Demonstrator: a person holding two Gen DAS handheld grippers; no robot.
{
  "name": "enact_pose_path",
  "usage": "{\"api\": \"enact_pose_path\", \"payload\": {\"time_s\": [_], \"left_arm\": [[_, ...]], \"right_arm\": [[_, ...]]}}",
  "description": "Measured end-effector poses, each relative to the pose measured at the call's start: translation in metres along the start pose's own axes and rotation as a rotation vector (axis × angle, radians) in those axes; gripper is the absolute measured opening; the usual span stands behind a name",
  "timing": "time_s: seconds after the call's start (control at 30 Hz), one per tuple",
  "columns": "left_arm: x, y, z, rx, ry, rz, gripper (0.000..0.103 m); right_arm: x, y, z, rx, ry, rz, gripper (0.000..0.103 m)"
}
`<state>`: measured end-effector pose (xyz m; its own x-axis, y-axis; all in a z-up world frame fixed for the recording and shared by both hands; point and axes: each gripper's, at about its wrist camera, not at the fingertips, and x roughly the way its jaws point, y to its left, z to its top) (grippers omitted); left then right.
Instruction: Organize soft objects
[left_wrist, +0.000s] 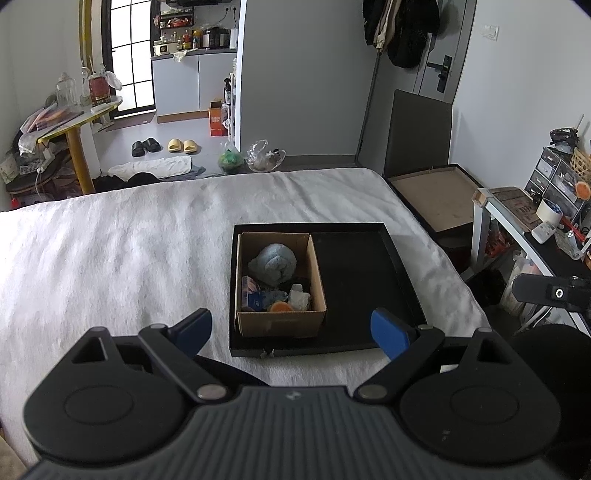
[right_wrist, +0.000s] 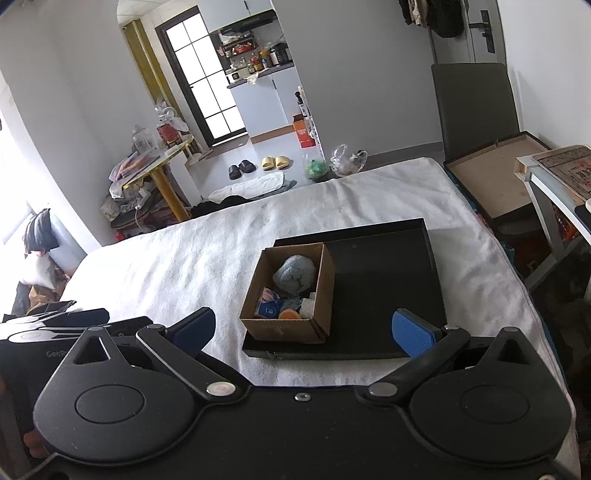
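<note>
A small cardboard box (left_wrist: 280, 323) (right_wrist: 284, 326) sits in the left part of a black tray (left_wrist: 354, 273) (right_wrist: 388, 273) on a white-covered bed. Inside it lie a rolled blue-grey towel (left_wrist: 273, 264) (right_wrist: 295, 275), a blue packet (left_wrist: 258, 297) (right_wrist: 269, 308), an orange item (left_wrist: 280, 306) (right_wrist: 289, 314) and a white soft item (left_wrist: 300, 297) (right_wrist: 307, 306). My left gripper (left_wrist: 291, 330) is open and empty, held above the bed just in front of the tray. My right gripper (right_wrist: 303, 330) is open and empty, also in front of the tray.
The white bed cover (left_wrist: 129, 236) (right_wrist: 192, 258) spreads left of the tray. An open flat box (left_wrist: 436, 199) (right_wrist: 495, 184) lies beyond the bed's right edge, next to a cluttered desk (left_wrist: 535, 221). The left gripper's body (right_wrist: 44, 332) shows at the right wrist view's left.
</note>
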<state>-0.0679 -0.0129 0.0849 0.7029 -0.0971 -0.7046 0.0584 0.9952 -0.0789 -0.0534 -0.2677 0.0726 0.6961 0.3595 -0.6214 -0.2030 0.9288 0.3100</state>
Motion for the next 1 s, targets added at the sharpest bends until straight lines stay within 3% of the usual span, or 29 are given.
{"api": "enact_pose_path", "payload": {"time_s": [1.0], "left_arm": [[0.0065,0.0089,0.0007,-0.002,0.015,0.008,0.092]], "right_arm": [[0.0052,-0.0026,-0.0007,-0.008,0.014,-0.018,0.103]]}}
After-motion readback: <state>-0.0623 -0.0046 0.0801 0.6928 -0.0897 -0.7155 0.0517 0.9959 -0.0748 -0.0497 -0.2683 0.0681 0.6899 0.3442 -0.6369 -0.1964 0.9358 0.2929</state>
